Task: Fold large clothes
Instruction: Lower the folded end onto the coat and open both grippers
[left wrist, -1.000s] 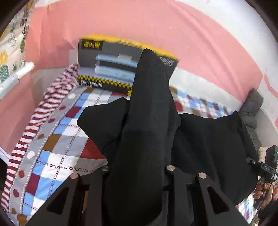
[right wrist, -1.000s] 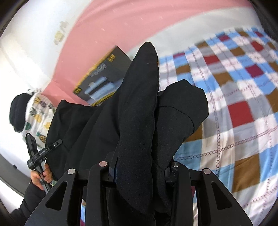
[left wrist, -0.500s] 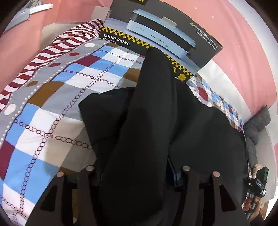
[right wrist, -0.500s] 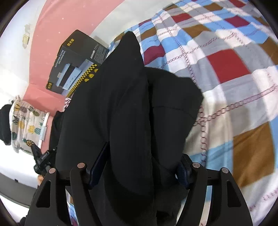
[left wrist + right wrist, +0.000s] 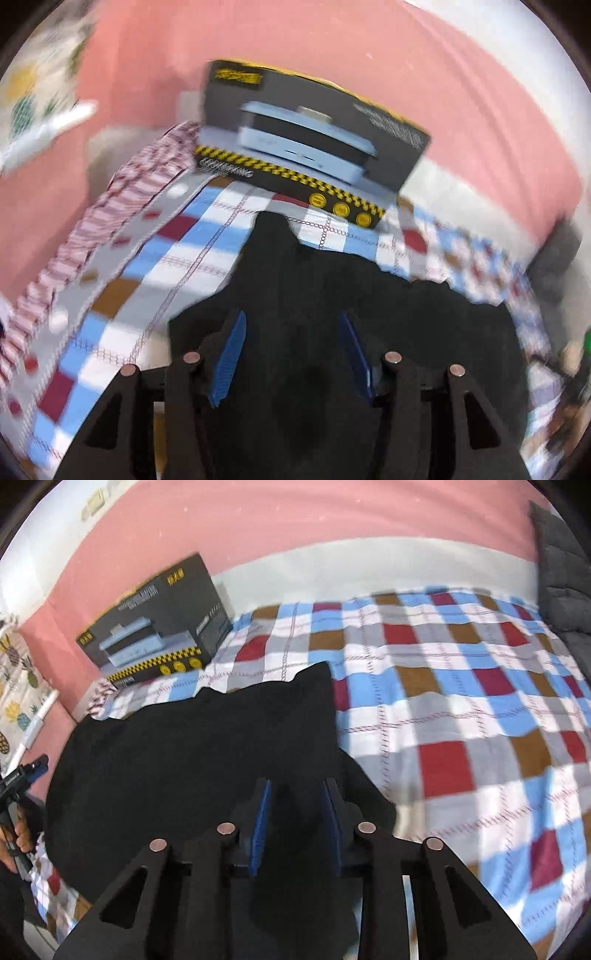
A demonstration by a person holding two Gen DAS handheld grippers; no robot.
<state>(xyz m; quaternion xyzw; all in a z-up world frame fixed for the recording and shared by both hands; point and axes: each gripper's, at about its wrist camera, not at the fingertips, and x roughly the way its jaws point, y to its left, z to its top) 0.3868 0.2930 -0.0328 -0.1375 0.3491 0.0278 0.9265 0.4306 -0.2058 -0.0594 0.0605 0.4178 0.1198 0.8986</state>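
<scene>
Left wrist view: your left gripper (image 5: 291, 347) hangs with its jaws spread and nothing between the blue pads (image 5: 229, 358); the garment (image 5: 332, 295) lies flat on the bed (image 5: 122, 295) under and ahead of them. The frame is smeared, so you are moving fast. If you dip now, a finger could snag the limp black cloth and drag the fold open. The far edge is ragged and wavy and ends just short of the box (image 5: 314, 144), a stiff cardboard carton that could catch a swing.

Right wrist view: your right gripper (image 5: 297, 818) is also spread and empty above the garment (image 5: 192, 746). The cloth is matte, soft and thick-looking, its right corner (image 5: 317, 675) peaked, not square. The checked bedsheet (image 5: 461, 701) is rumpled, so a crease could carry into the next fold.
</scene>
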